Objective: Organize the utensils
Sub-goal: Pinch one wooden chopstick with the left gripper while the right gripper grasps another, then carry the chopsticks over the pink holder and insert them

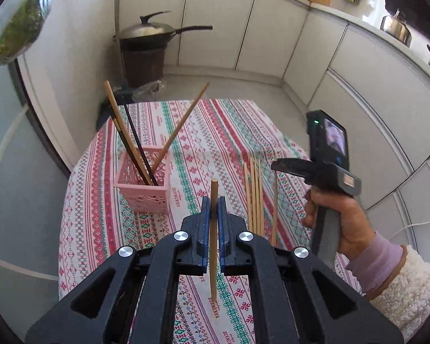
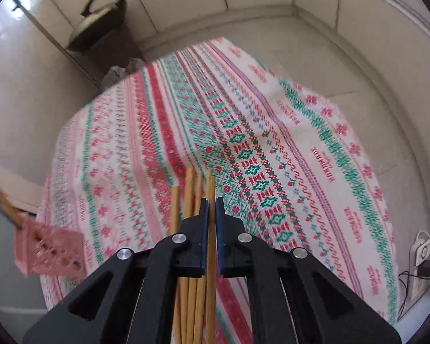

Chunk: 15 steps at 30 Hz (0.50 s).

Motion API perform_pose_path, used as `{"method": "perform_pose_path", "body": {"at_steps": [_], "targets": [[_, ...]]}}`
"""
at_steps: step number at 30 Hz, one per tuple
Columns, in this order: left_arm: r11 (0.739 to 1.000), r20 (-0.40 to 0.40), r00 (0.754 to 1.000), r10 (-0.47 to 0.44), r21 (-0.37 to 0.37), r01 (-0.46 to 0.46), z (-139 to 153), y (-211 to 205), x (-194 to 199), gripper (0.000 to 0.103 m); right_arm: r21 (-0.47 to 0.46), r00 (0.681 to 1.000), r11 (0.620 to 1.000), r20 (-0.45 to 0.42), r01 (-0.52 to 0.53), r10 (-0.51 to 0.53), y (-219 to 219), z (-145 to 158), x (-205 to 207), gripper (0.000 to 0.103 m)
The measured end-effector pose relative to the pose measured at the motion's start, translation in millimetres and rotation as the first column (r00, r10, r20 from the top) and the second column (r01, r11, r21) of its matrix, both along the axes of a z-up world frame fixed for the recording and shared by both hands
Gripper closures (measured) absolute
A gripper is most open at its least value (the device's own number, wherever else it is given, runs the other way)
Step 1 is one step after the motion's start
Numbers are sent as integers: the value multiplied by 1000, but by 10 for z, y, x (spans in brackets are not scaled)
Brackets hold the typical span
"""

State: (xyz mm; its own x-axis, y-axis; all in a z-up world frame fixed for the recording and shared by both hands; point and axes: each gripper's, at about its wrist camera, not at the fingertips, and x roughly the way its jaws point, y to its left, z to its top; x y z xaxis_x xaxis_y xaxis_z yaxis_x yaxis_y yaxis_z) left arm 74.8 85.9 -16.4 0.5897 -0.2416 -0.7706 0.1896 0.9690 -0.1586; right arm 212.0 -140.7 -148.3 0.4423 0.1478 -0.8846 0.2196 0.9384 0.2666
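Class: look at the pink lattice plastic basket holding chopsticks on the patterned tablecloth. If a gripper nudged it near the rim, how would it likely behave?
The pink lattice plastic basket looks thin-walled and openwork, so probably light and easy to slide. Its long chopsticks lean well above and beyond the rim, so it may tip. The patterned tablecloth might bunch underneath.

Lidded wok on brown bin.

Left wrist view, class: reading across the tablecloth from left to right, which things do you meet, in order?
Pink basket with chopsticks standing in it → single chopstick clamped in the left gripper → bundle of loose chopsticks lying on the cloth → right gripper → the hand holding it.
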Motion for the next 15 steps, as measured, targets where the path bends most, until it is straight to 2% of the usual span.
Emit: {"method": "perform_pose_path", "body": {"at_steps": [7, 15], "targets": [[999, 71, 997, 39, -32, -36, 243, 140, -152, 99, 30, 987, 998, 152, -56, 50, 49, 749, -596, 98], [994, 103, 989, 104, -52, -99, 429, 418, -274, 99, 77, 946, 988, 309, -131, 102, 186, 1462, -1127, 98]]}}
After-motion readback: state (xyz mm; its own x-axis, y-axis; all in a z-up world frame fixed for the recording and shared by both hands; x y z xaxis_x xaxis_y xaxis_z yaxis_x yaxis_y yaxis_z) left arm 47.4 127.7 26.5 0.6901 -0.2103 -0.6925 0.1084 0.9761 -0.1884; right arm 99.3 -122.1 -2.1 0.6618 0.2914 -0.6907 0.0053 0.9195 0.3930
